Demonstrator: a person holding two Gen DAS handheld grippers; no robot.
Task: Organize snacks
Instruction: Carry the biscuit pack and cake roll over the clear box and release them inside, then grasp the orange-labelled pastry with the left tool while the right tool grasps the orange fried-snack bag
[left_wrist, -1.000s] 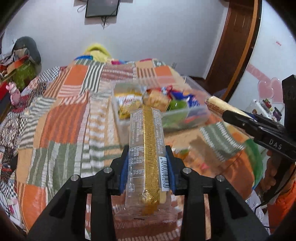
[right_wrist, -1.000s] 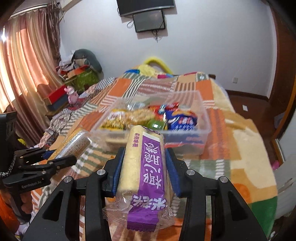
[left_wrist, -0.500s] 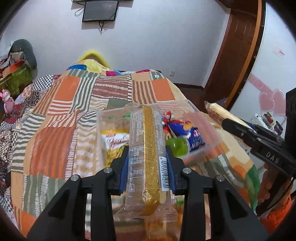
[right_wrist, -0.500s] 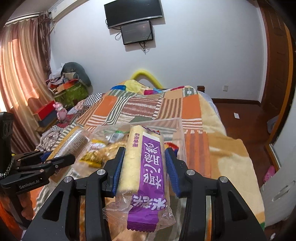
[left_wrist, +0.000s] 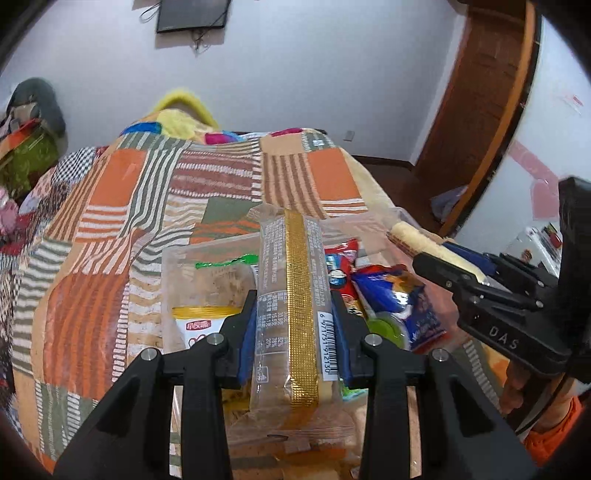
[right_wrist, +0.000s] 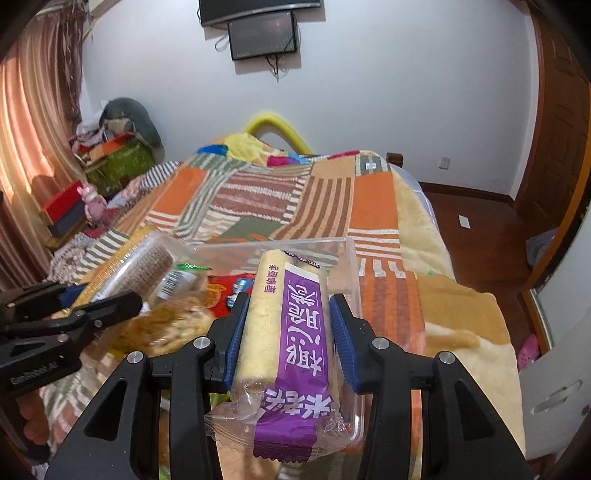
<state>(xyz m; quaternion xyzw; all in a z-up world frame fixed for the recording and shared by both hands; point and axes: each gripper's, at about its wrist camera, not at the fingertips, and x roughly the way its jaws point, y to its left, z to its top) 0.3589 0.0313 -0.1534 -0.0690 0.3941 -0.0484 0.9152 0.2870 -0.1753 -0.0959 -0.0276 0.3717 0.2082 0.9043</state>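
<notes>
My left gripper is shut on a clear biscuit pack with a gold stripe and holds it over the clear plastic snack bin. My right gripper is shut on a yellow rice-cracker roll with a purple label, also over the bin. The bin holds several snack bags, among them a blue bag and a yellow-topped bag. Each gripper shows in the other's view: the right one at the right, the left one at the left.
The bin sits on a bed under an orange, green and striped patchwork blanket. A wooden door is at the right, a wall-mounted screen on the far wall. Clutter and boxes lie left of the bed.
Both grippers have moved forward and come in over the bin with their packs still held. The bin now lies directly beneath them and looks larger.
</notes>
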